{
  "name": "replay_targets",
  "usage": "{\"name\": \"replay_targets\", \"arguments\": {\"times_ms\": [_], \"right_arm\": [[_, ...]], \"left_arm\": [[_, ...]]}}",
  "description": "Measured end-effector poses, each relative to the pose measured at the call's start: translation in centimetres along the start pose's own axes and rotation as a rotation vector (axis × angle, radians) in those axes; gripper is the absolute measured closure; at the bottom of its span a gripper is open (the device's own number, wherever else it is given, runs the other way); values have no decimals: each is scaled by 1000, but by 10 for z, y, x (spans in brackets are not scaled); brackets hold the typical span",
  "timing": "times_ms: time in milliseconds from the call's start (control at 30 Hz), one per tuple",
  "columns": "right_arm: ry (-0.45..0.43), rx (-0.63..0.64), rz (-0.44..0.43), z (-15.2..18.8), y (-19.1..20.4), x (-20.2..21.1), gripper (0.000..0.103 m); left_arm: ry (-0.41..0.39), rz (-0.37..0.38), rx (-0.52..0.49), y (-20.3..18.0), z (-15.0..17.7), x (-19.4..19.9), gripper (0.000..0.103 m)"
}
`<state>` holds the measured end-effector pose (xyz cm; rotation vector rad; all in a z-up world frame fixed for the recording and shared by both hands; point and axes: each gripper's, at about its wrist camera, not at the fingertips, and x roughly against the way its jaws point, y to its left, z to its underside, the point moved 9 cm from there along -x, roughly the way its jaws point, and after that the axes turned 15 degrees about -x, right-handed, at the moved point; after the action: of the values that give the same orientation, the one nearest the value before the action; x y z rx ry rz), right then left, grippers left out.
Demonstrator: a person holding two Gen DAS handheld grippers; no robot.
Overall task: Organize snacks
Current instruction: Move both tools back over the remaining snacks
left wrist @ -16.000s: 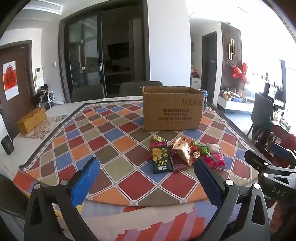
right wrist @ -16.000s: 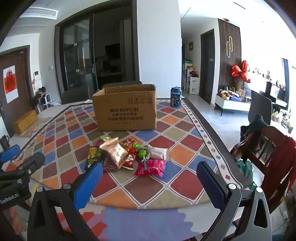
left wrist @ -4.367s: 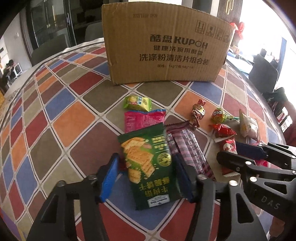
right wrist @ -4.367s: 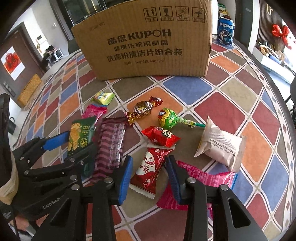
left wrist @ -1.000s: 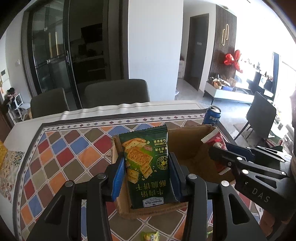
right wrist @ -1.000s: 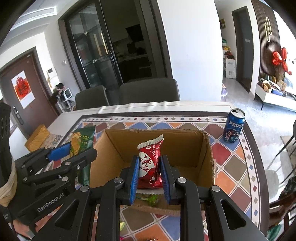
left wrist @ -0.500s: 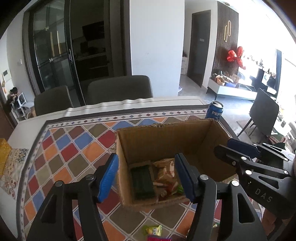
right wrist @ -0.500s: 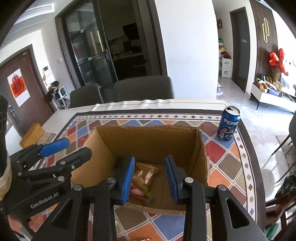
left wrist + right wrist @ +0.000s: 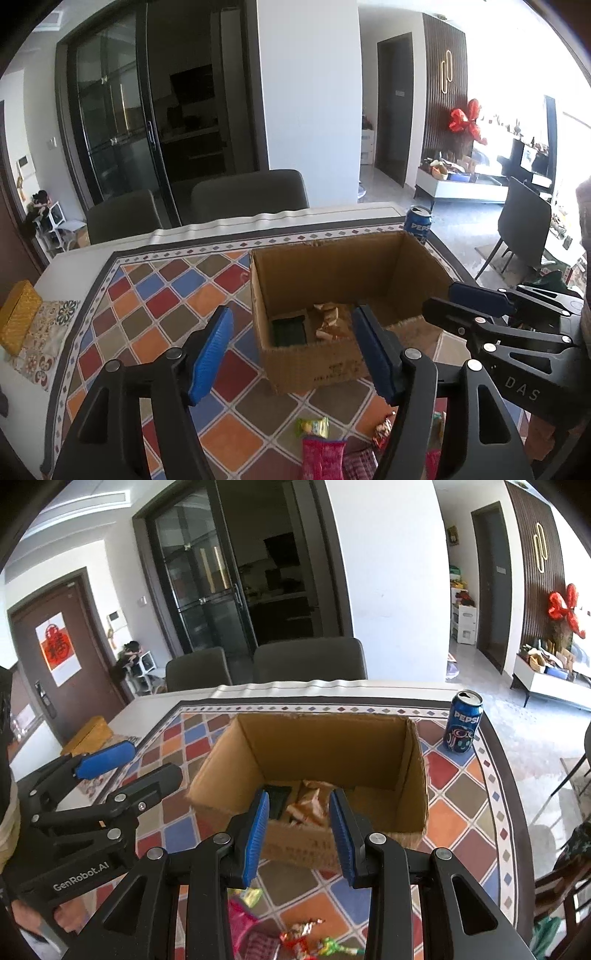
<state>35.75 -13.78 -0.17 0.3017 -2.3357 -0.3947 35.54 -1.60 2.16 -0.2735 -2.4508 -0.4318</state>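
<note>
An open cardboard box stands on the chequered tablecloth. Inside it lie a green biscuit pack and tan snack bags. My left gripper is open and empty, above the box's near left corner. My right gripper is open and empty, above the box's near wall. Loose snacks lie in front of the box: a small green-yellow pack, a pink pack and wrapped candies.
A blue Pepsi can stands behind the box's right side. A yellow box lies at the table's left. Two grey chairs stand at the far edge. The table's right edge curves close by.
Both grippers opened and dropped their packs into the box: the green biscuit pack from the left, the red pack from the right. Both have since pulled back slightly, still open.
</note>
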Motion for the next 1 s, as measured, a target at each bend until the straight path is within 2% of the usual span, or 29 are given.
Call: {"name": "replay_targets", "arguments": {"times_ms": [333, 700, 1000], "right_arm": [[29, 32, -13, 32, 6, 14, 68], [109, 32, -19, 71, -1, 10, 68], [191, 26, -15, 109, -10, -1, 68]], "left_arm": [[14, 20, 1, -11, 30, 17, 35], [75, 46, -9, -25, 68, 21, 33], [146, 95, 1, -44, 103, 8, 32]]}}
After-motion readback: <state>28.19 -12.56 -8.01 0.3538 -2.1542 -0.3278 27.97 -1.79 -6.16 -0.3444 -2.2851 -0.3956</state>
